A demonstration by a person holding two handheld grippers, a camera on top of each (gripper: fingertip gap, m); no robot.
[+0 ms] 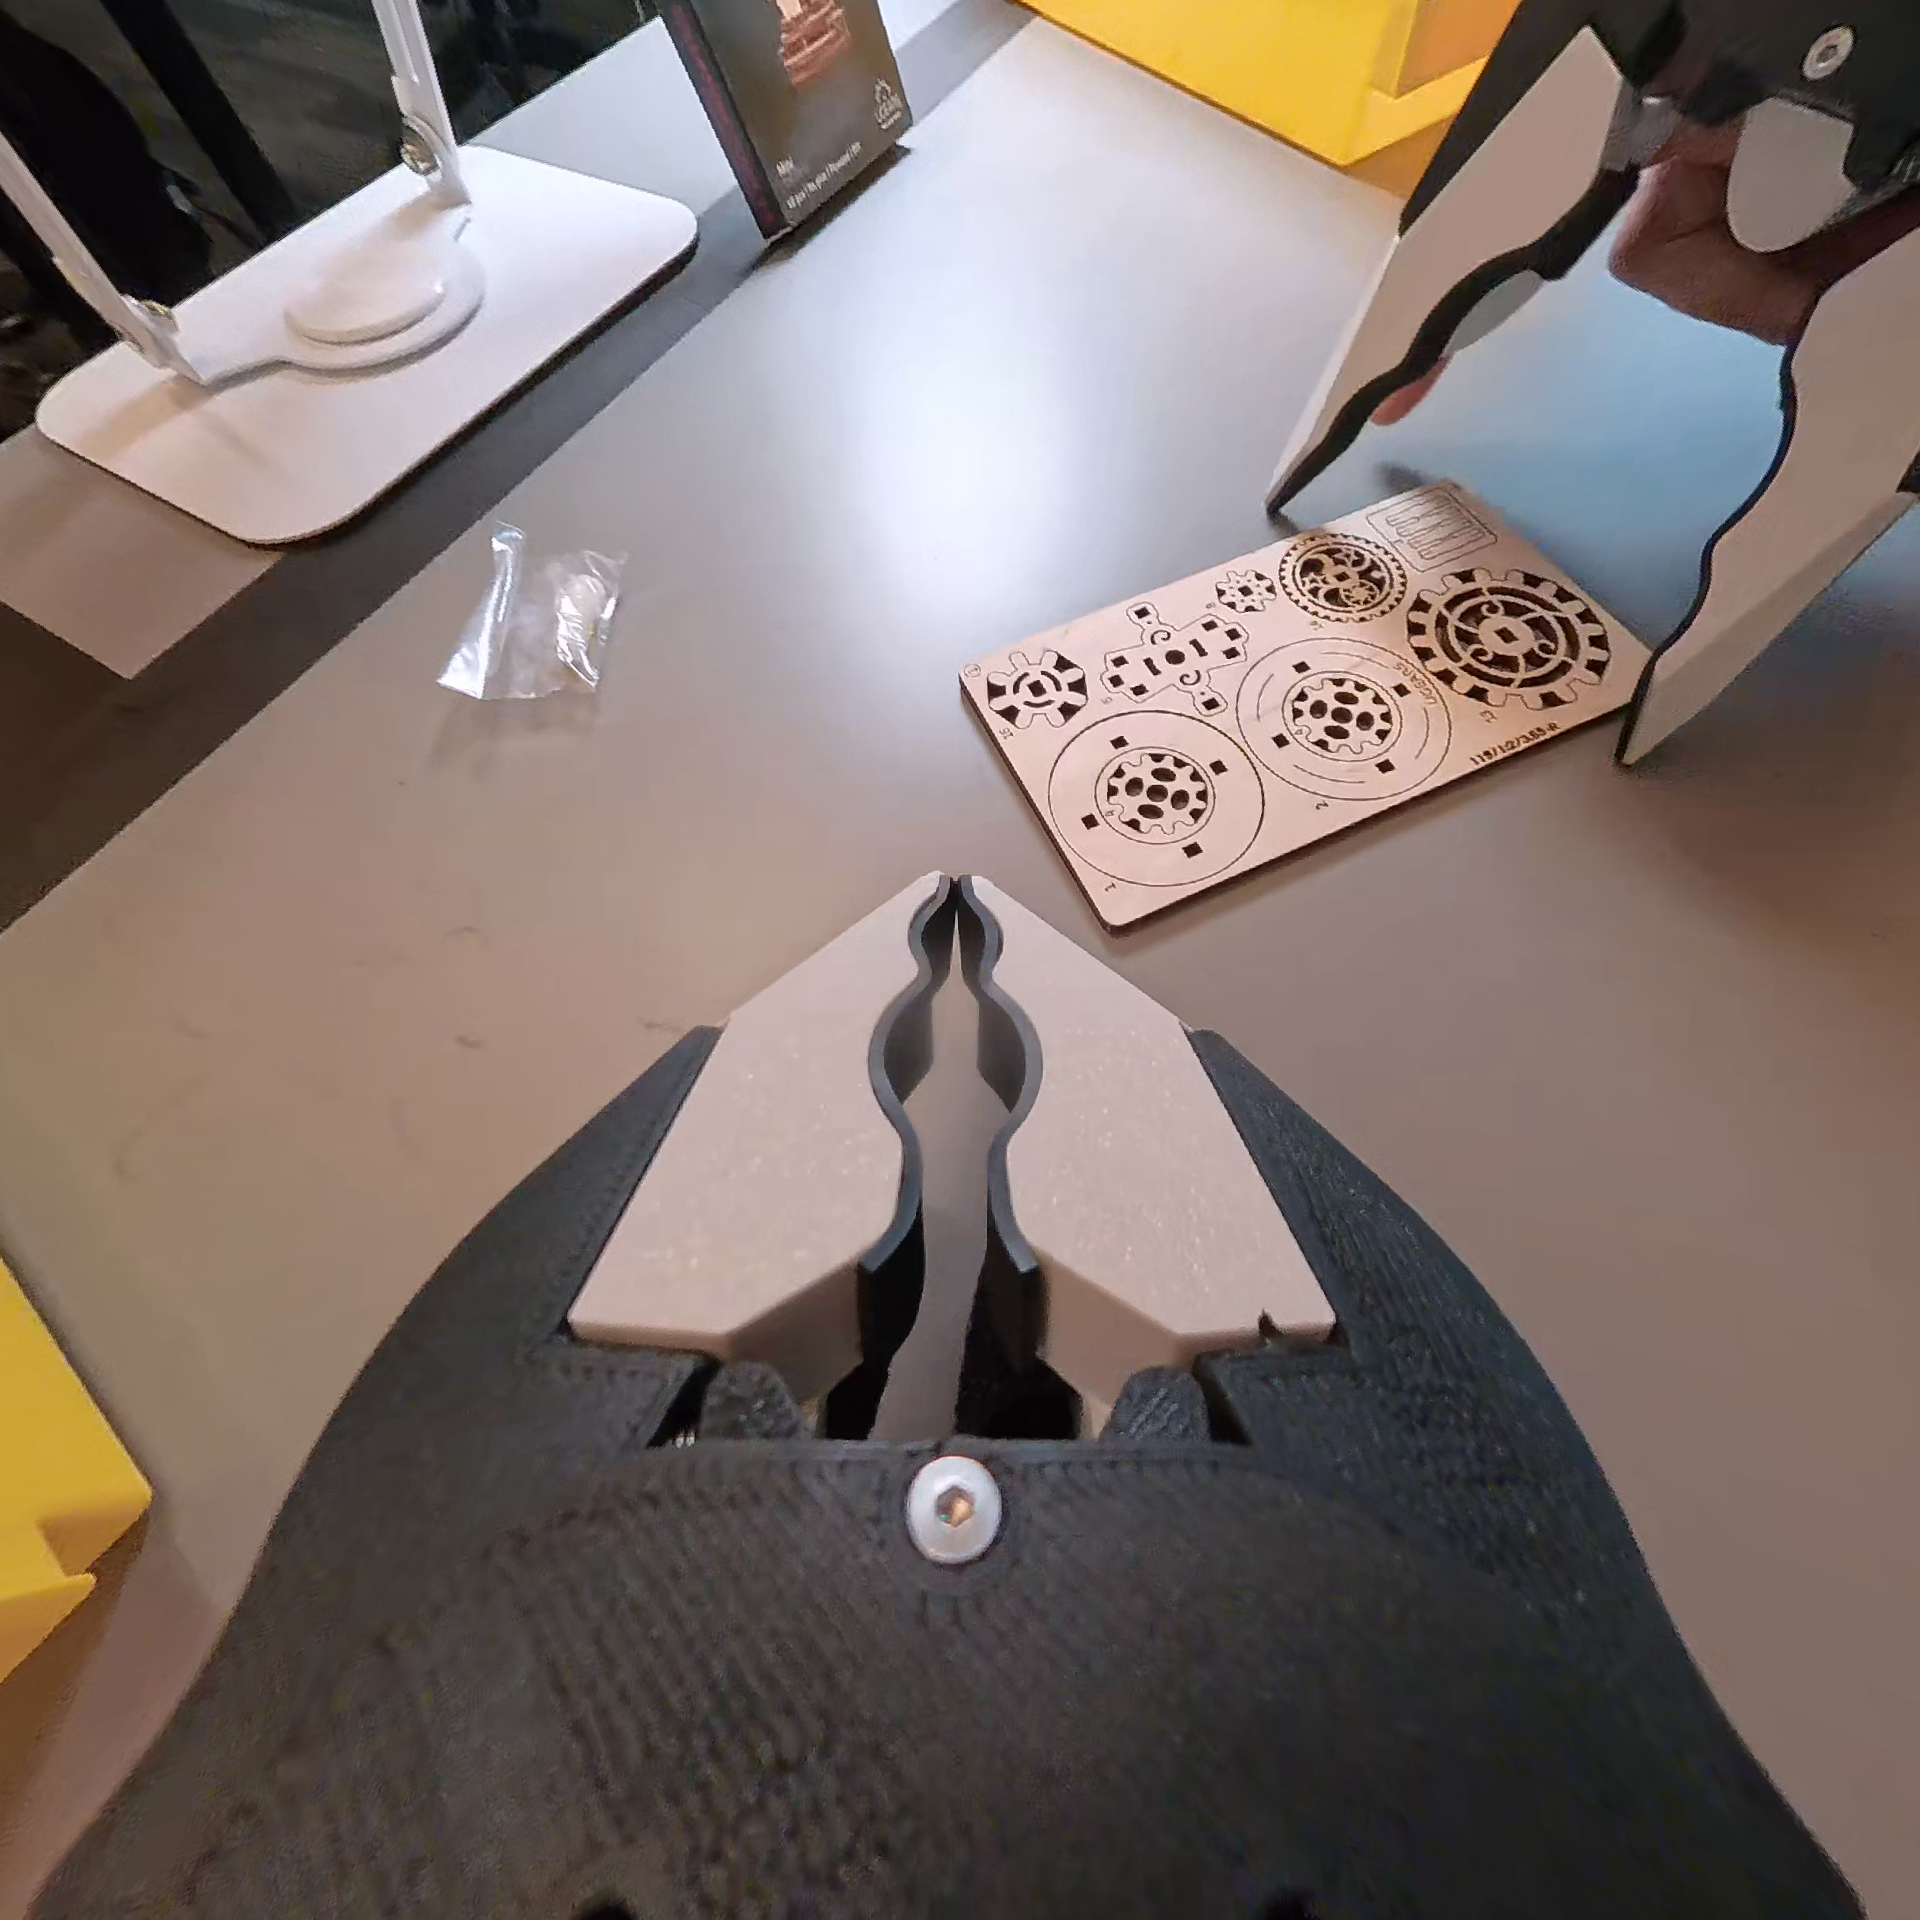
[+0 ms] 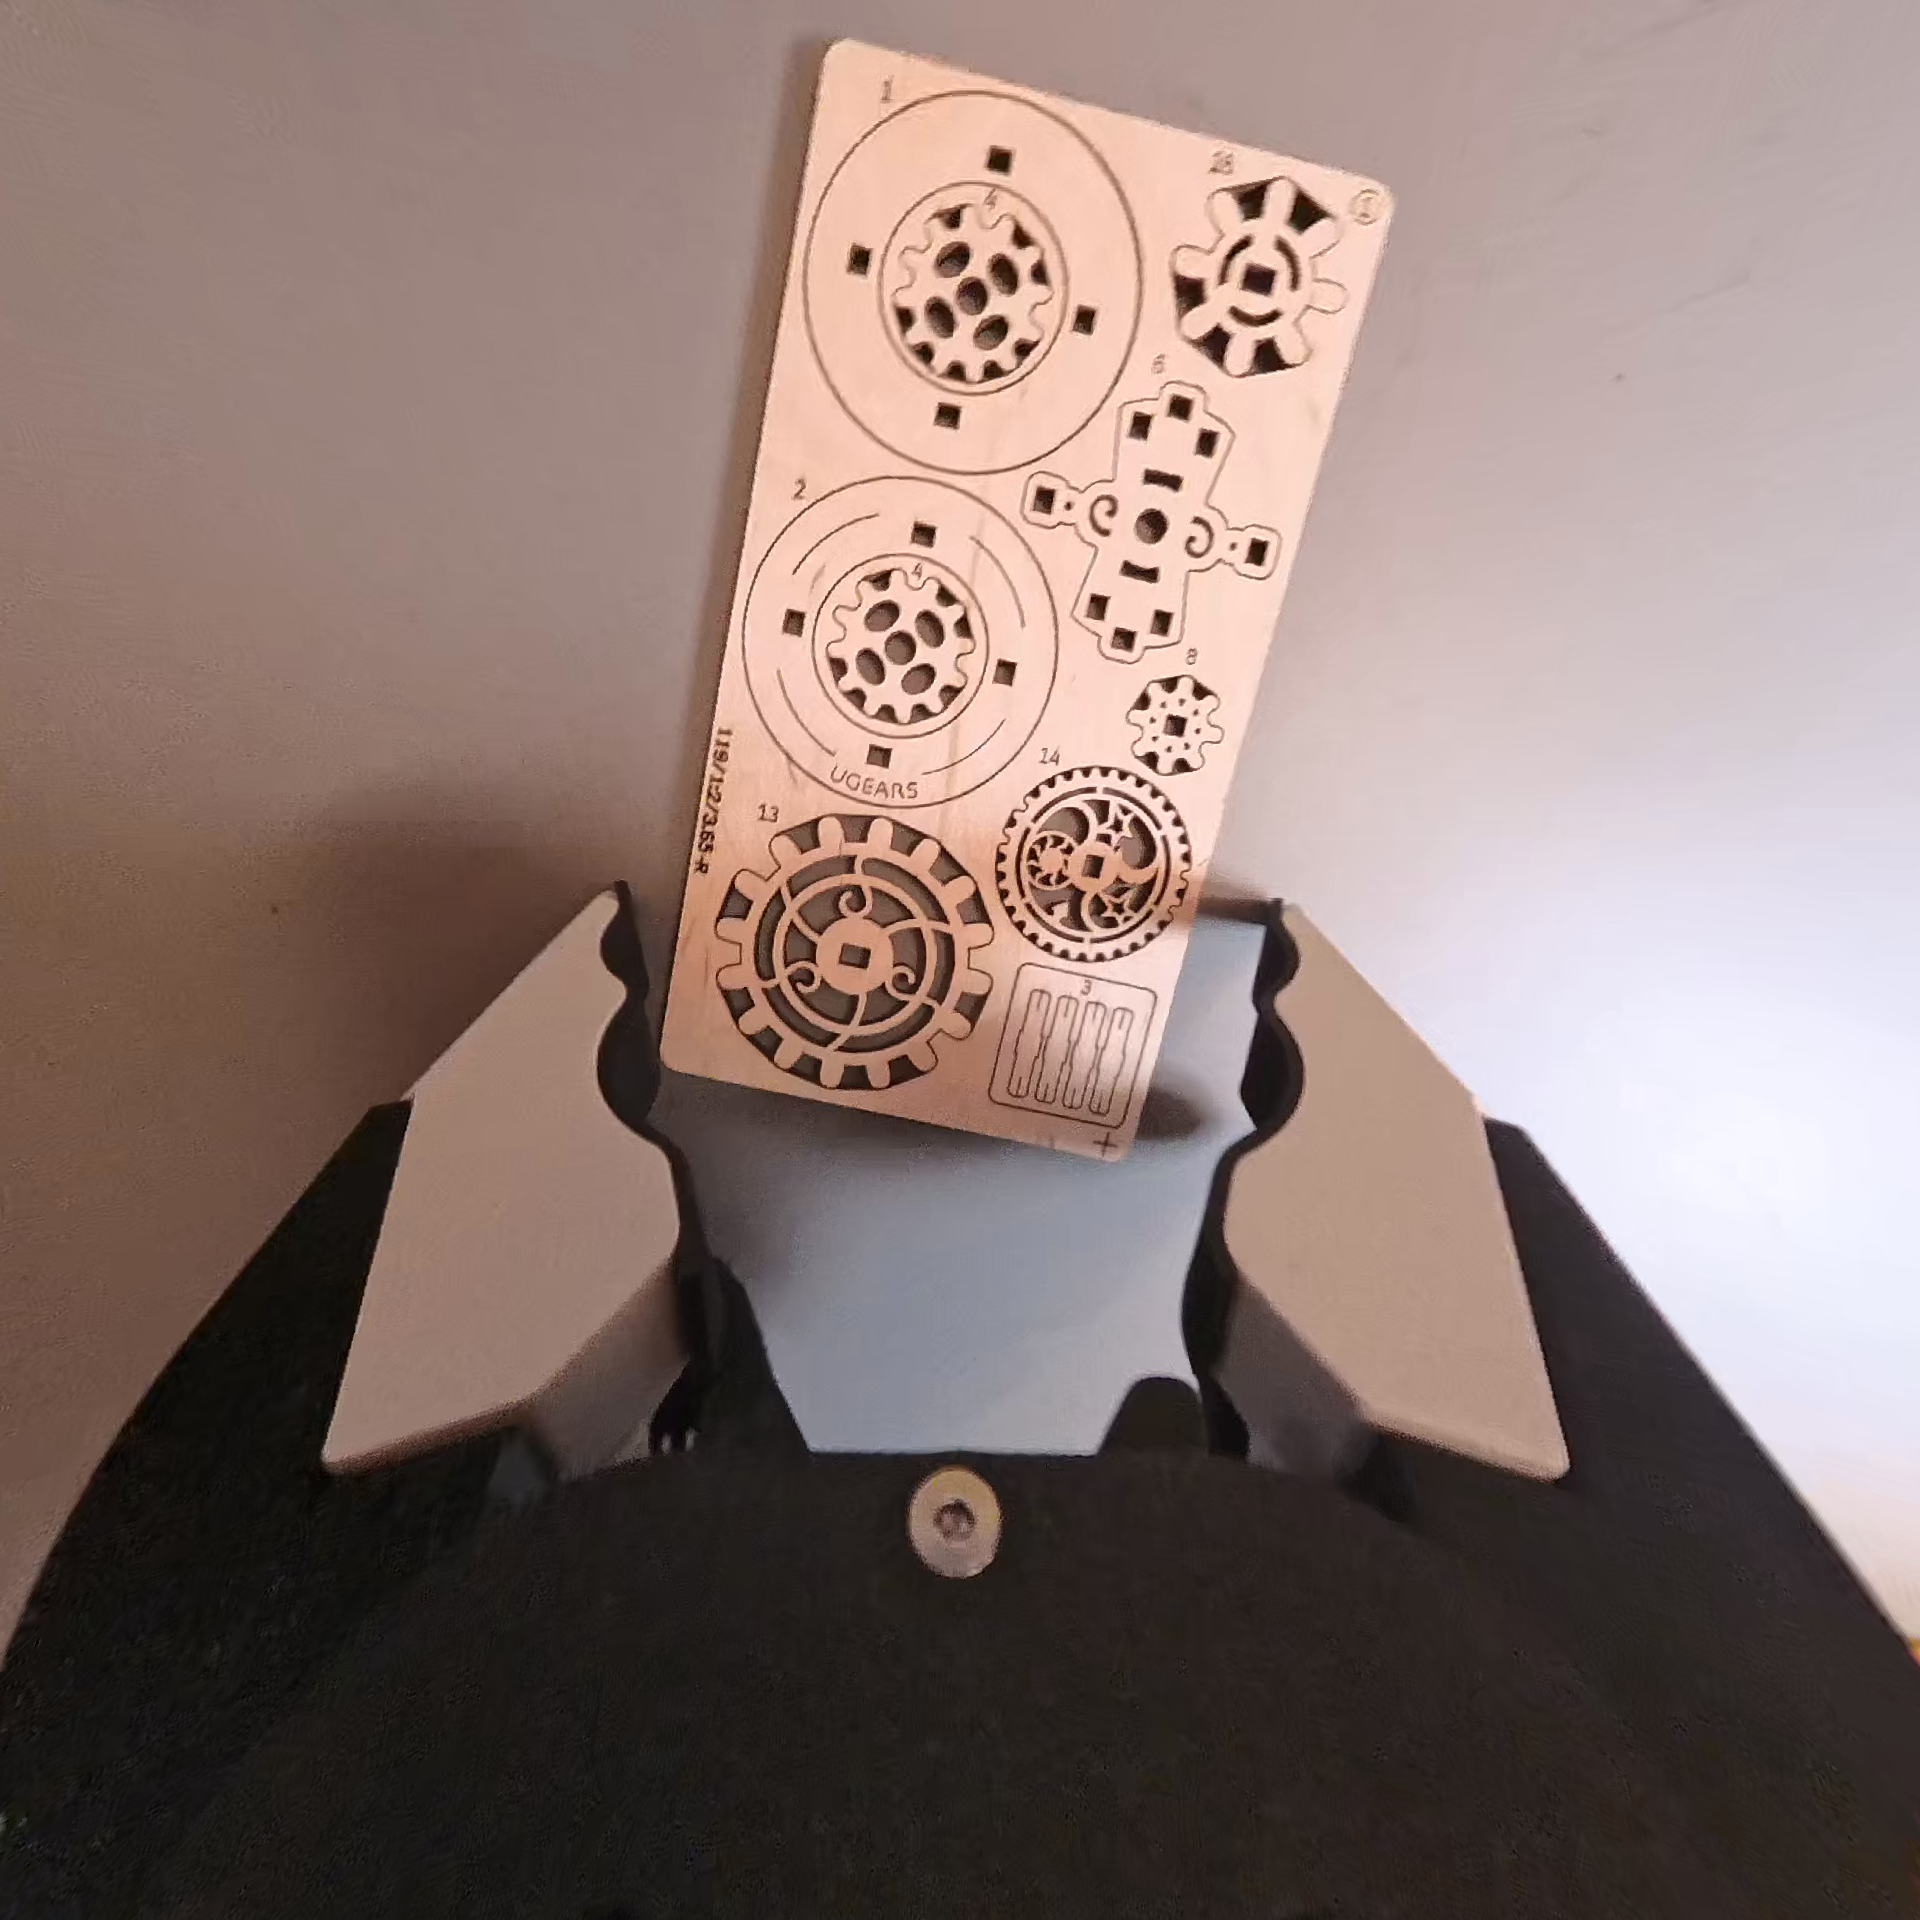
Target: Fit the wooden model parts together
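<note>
A flat wooden sheet of laser-cut gears and discs (image 1: 1247, 748) lies on the grey table (image 1: 727, 727). My left gripper (image 1: 956, 883) is shut with its tips touching and nothing between them; it hovers just left of and nearer than the sheet's corner. My right gripper (image 1: 1460, 623) is wide open and straddles the sheet's far end. In the right wrist view the sheet (image 2: 997, 520) reaches in between the open fingers of the right gripper (image 2: 948, 899). Its edge lies close to the left pad (image 2: 629, 997), and a clear gap separates it from the right pad (image 2: 1273, 997).
A small clear plastic bag (image 1: 540, 623) lies left of the sheet. A white stand base (image 1: 343, 312) and a dark box (image 1: 800, 104) stand at the back left. Yellow blocks sit at the back (image 1: 1247, 62) and at the near left edge (image 1: 52, 1507). The left gripper's tips are roughly 15 cm from the right gripper's. Left tips and right tips are each some 35 cm from the white stand base (image 1: 343, 312).
</note>
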